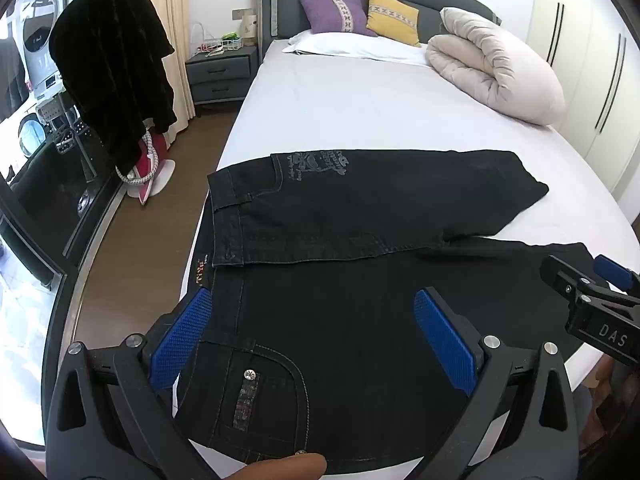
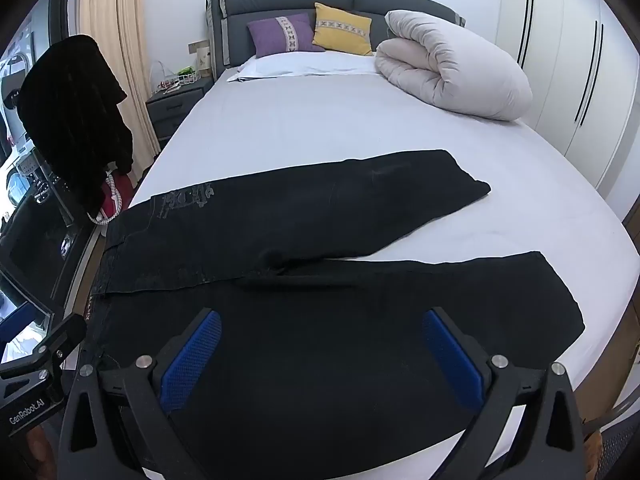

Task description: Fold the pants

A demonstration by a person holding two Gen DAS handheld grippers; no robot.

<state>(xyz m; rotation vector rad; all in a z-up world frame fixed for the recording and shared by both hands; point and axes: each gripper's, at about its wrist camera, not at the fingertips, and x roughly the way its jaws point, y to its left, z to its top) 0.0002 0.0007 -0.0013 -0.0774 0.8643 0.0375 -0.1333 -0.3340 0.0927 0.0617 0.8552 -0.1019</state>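
The pants [image 1: 360, 280] lie spread on the bed [image 1: 360, 112], across its near end, their long axis running left to right through both frames: waistband at the left edge of the mattress, the two leg ends toward the right. The legs are splayed; the far leg angles toward the upper right of the frame, and the near leg runs along the bottom edge of the bed.

The left tongs [image 1: 316, 344] hang over the waist and pocket area in the lower centre of the left wrist view, jaws spread wide with nothing between the blue pads. The right tongs [image 2: 320, 356] hang over the near leg in the lower centre of the right wrist view, likewise wide open and empty.

So the left hand is nearer the waistband and the right hand nearer the near leg and its hem. Judging from this, laying one leg over the other calls for a grasp along that near side.
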